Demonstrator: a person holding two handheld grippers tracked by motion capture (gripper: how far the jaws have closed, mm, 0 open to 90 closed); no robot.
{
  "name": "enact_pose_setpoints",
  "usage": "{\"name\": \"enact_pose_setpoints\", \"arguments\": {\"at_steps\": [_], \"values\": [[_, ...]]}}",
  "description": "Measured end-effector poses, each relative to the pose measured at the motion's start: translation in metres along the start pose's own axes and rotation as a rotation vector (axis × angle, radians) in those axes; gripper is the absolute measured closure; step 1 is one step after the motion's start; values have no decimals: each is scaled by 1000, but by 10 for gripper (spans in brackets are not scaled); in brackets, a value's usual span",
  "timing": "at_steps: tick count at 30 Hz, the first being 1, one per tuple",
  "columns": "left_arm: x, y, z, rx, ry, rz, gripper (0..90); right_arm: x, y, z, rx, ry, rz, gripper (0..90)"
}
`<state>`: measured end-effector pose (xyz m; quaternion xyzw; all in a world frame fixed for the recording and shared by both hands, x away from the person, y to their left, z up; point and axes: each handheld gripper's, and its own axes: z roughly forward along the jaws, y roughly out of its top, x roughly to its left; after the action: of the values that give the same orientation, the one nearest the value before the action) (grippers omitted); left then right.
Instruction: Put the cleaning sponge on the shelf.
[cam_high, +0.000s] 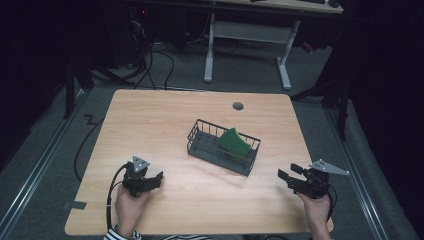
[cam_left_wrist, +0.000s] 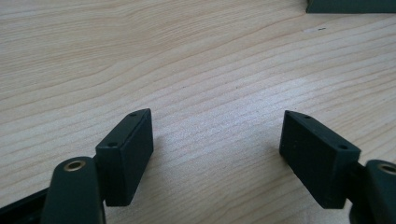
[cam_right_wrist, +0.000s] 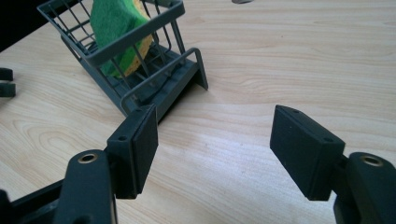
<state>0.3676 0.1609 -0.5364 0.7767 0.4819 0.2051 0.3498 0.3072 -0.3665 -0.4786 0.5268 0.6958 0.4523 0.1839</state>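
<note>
A dark grey wire basket (cam_high: 200, 147) stands in the middle of the wooden table (cam_high: 150, 115). A green and yellow sponge (cam_high: 234, 141) leans inside its right end. In the right gripper view the basket (cam_right_wrist: 154, 88) and sponge (cam_right_wrist: 116, 23) lie ahead to the upper left. My left gripper (cam_high: 156, 178) rests low at the front left, jaws open over bare wood (cam_left_wrist: 217, 135). At the front right my right gripper (cam_high: 287, 172) is open too, empty (cam_right_wrist: 212, 144), and points toward the basket.
A round cable hole (cam_high: 238, 106) sits near the table's far edge. A corner of the basket (cam_left_wrist: 350, 5) shows at the top right of the left gripper view. Beyond the table stands a white desk frame (cam_high: 247, 35) with cables on the floor.
</note>
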Motion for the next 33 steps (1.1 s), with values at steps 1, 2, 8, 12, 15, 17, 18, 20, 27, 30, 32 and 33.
{"name": "enact_pose_setpoints", "arguments": {"at_steps": [1, 2, 8, 12, 15, 17, 18, 20, 27, 30, 32, 33], "values": [[0, 0, 0, 0, 0, 0, 265, 0, -1, 1, 1, -2, -5, 325], [0, 0, 0, 0, 0, 0, 264, 0, -2, 2, 4, -3, -6, 325], [0, 0, 0, 0, 0, 0, 264, 2, -9, 7, 13, -5, -6, 325], [0, 0, 0, 0, 0, 0, 264, 5, -14, 13, 29, -9, -4, 325], [0, 0, 0, 0, 0, 0, 265, 6, -17, 18, 41, -11, -10, 325], [0, 0, 0, 0, 0, 0, 265, 7, -19, 20, 43, -10, -10, 324], [0, 0, 0, 0, 0, 0, 265, 8, -20, 21, 48, -12, -8, 324], [0, 0, 0, 0, 0, 0, 265, 9, -21, 23, 53, -16, -16, 324], [0, 0, 0, 0, 0, 0, 265, 12, -26, 32, 72, -27, -28, 324], [0, 0, 0, 0, 0, 0, 264, 13, -27, 36, 81, -36, -39, 324], [0, 0, 0, 0, 0, 0, 264, 14, -29, 39, 88, -36, -47, 324], [0, 0, 0, 0, 0, 0, 265, 15, -30, 40, 92, -38, -43, 325]]}}
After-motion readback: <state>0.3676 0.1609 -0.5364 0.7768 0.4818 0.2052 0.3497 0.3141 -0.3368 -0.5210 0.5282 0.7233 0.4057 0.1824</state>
